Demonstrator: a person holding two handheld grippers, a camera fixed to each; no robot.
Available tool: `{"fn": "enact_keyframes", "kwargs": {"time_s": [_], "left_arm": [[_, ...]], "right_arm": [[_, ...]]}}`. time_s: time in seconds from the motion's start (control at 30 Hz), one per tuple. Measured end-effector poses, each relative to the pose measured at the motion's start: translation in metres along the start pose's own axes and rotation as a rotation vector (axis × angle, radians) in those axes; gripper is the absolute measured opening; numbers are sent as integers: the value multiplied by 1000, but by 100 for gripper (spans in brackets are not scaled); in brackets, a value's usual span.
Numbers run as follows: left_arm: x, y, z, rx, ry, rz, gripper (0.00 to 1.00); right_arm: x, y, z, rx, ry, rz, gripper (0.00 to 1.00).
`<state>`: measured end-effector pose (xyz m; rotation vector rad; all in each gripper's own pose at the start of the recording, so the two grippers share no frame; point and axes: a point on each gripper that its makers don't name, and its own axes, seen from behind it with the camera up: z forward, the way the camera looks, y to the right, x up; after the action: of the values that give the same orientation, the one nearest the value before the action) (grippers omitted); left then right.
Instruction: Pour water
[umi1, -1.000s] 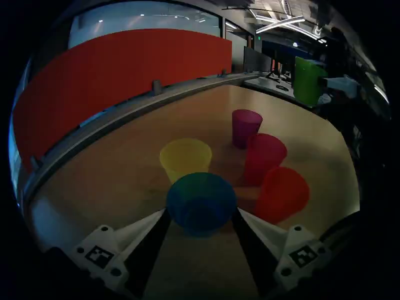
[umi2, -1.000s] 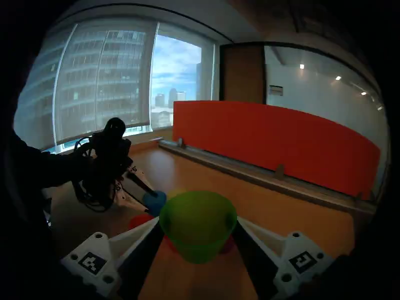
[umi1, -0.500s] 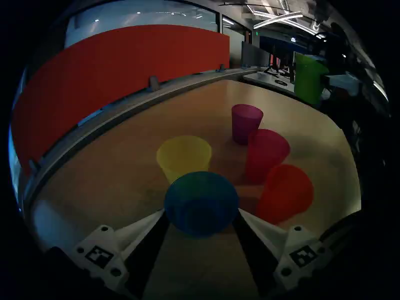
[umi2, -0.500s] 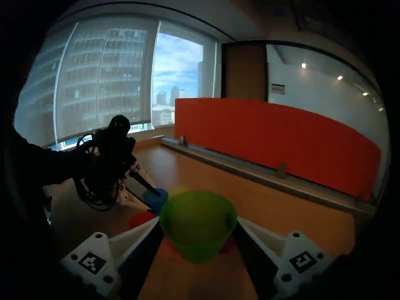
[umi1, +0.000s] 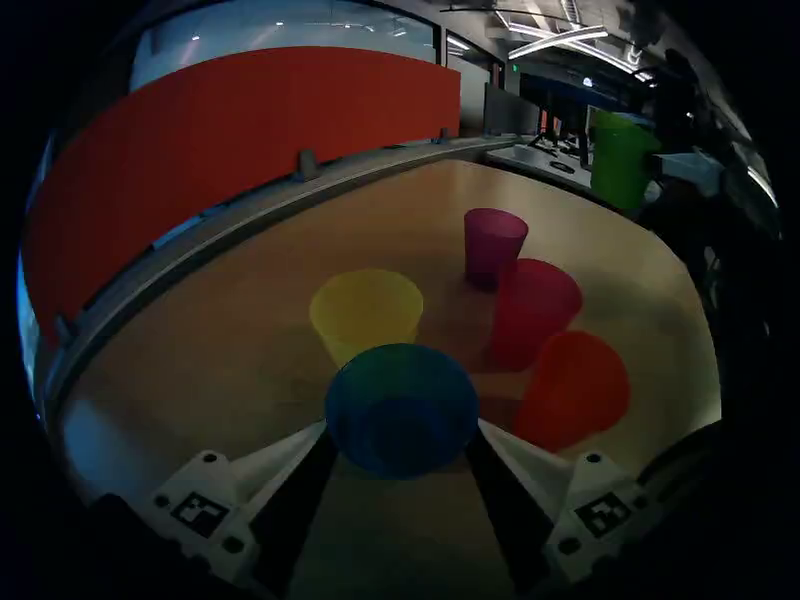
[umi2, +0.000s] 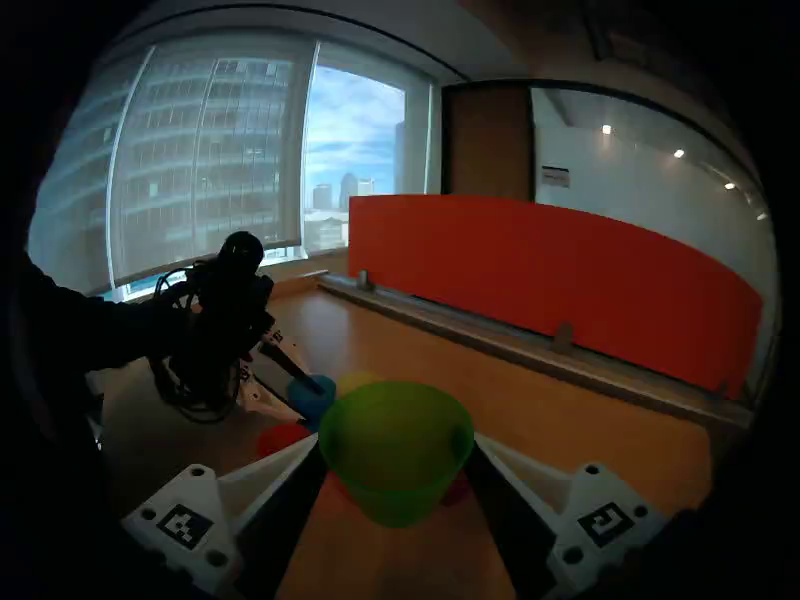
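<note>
Both cups pinched and up front
Left hand-held gripper (umi1: 401, 430) squeezes the blue cup (umi1: 401, 405) and right hand-held gripper (umi2: 397, 448) the green cup (umi2: 396, 440). Probably light, flexible plastic, so gentle mid-wall holds suit. The yellow cup (umi1: 366, 312) stands just beyond.

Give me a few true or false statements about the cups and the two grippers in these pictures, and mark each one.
1. The left gripper holds a blue cup. True.
2. The right gripper holds a yellow cup. False: it holds a green cup; the yellow cup stands on the table.
3. Four cups stand on the table beyond the blue cup. True: the yellow cup, a purple cup, a crimson cup and an orange-red cup.
4. The green cup is tipped over the blue cup. False: it is roughly upright and well apart from it.
</note>
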<state>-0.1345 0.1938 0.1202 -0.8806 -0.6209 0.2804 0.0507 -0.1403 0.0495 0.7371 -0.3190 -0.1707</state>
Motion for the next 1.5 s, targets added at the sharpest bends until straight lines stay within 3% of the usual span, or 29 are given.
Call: {"fn": "enact_keyframes", "kwargs": {"time_s": [0.23,0.5,1.1,1.5], "left_arm": [[2,1,-8,-6,23,-9,83],[21,2,-32,18,95,-1,83],[103,-2,-116,88,355,-6,83],[151,5,-163,118,504,0,83]], "right_arm": [[0,-1,-1,-5,1,3,91],[5,-6,-3,-8,8,5,91],[18,-25,-7,1,37,7,91],[19,-31,-15,0,51,17,91]]}}
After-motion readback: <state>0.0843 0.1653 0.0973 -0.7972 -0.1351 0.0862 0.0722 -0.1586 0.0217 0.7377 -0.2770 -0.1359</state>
